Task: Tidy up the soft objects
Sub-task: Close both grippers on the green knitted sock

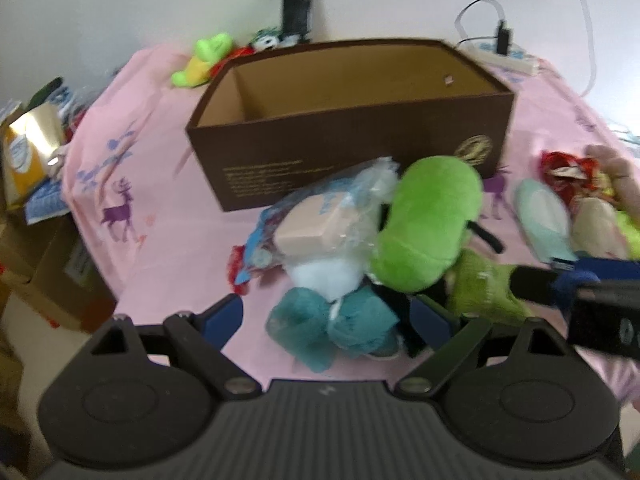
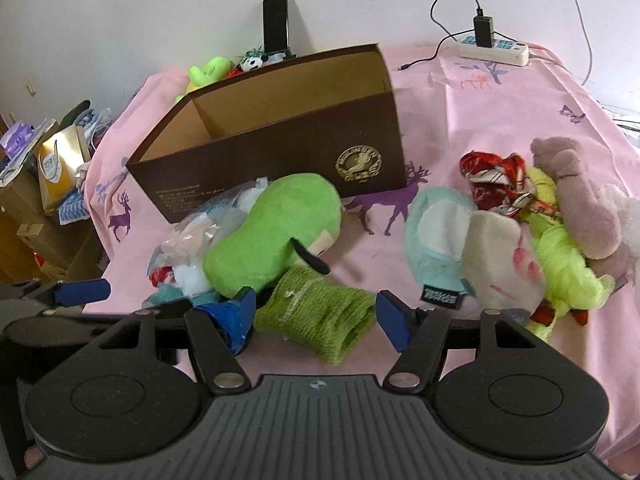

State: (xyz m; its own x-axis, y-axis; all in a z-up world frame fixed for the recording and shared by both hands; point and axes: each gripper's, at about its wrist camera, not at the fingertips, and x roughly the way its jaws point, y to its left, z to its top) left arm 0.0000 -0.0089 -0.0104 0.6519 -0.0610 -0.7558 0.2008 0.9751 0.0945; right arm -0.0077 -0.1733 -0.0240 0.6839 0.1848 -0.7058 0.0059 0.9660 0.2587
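While both spread wide, left hand-held gripper [image 1: 326,320] straddles teal cloth [image 1: 332,326] left of green plush [image 1: 426,224]; plush lies before brown box [image 1: 348,148]; right hand-held gripper [image 2: 316,312] brackets green knit piece [image 2: 320,316] just right, nothing gripped.

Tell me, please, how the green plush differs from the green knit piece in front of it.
The green plush is bright, smooth and plump; the knit piece is duller, ribbed and flat. The plush leans on the pile of soft things; the knit piece lies between the right gripper's open fingers. Both are green and soft, outside the box.
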